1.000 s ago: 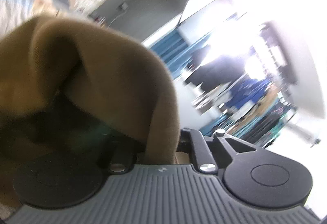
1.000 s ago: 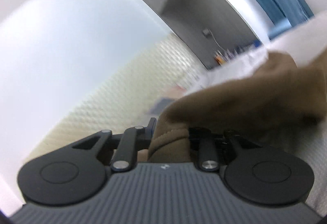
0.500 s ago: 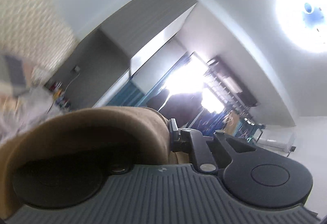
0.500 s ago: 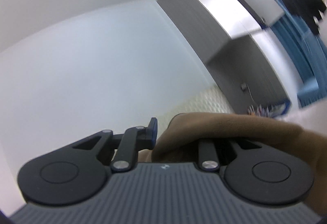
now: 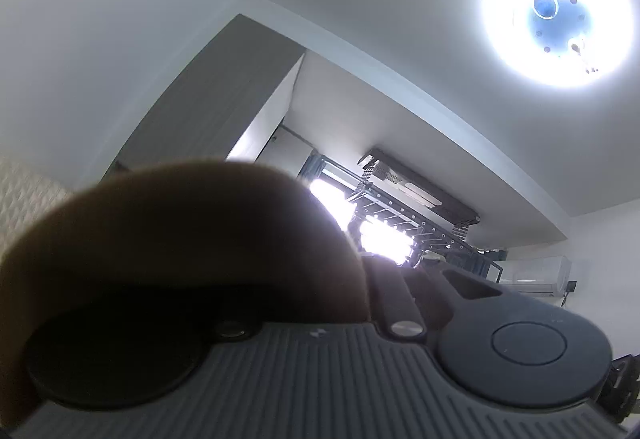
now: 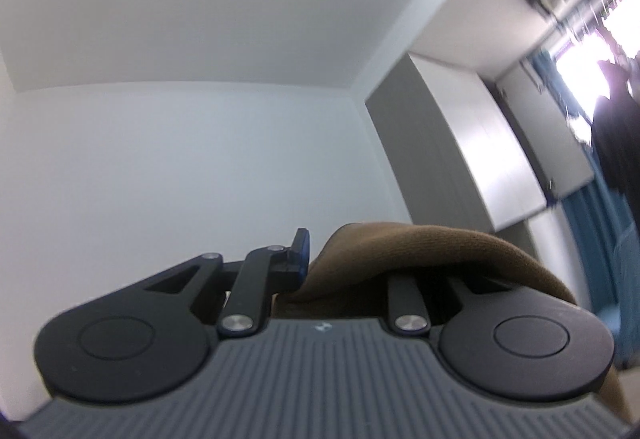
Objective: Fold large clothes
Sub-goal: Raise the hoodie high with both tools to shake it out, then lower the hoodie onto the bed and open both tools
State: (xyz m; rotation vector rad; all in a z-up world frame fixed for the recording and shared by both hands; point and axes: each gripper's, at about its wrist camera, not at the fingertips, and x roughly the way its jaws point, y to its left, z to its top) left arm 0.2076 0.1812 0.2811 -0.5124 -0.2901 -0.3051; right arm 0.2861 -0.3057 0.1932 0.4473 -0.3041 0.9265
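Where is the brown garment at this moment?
The brown garment is clamped in both grippers: in the left wrist view it drapes over the left gripper, and in the right wrist view it covers the right side of the right gripper.

Left gripper (image 5: 366,279) lower centre of frame, tilted upward, jaws clamped on brown garment (image 5: 192,231). Right gripper (image 6: 316,267) likewise angled up, pinching same brown fabric.

Neither wrist view shows a table, bed or floor. The brown garment (image 5: 192,223) rests on nothing: the left gripper (image 5: 362,279) and right gripper (image 6: 344,265) each pinch a fold.
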